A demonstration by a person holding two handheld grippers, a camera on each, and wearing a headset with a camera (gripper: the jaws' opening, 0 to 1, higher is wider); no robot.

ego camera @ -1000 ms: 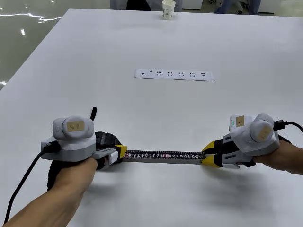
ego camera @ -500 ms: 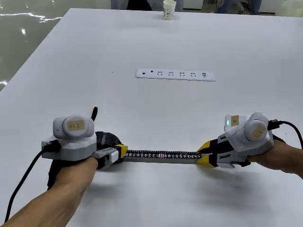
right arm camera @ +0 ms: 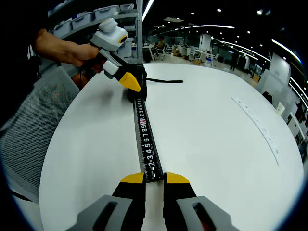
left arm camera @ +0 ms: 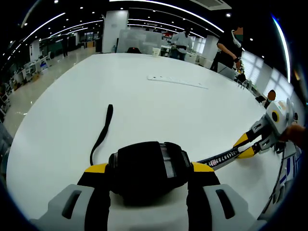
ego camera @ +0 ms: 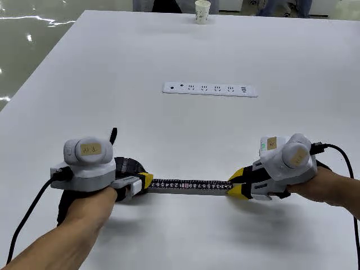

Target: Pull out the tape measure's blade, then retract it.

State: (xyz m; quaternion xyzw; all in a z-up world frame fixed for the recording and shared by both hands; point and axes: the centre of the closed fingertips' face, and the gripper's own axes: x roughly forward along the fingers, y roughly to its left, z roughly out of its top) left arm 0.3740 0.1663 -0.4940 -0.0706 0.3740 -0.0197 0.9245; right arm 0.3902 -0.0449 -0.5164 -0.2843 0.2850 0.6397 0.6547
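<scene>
The big white counter (ego camera: 180, 50) takes up most of the head view. The left gripper (ego camera: 144, 180) is at 8 o'clock there, held in a hand (ego camera: 90, 205). Its fingers are closed tight on the black tape measure (left arm camera: 147, 168), with one yellow tip on each side. The tape measure rests on the counter.

The right gripper (right arm camera: 154, 179) is at 4 o'clock in the head view, well apart from the left one. Its fingers are almost together. They seem to pinch the end of the blade (right arm camera: 144, 130), but the very tip is hidden between them. The blade is pulled out. It runs in a straight line from the tape measure to the right gripper, numbers up.

A long white power strip (ego camera: 210, 89) lies past the middle, toward 12 o'clock. A paper cup (ego camera: 202, 11) stands at 12 o'clock by the far edge. A thin black strap (left arm camera: 102, 134) trails from the tape measure across the counter.
</scene>
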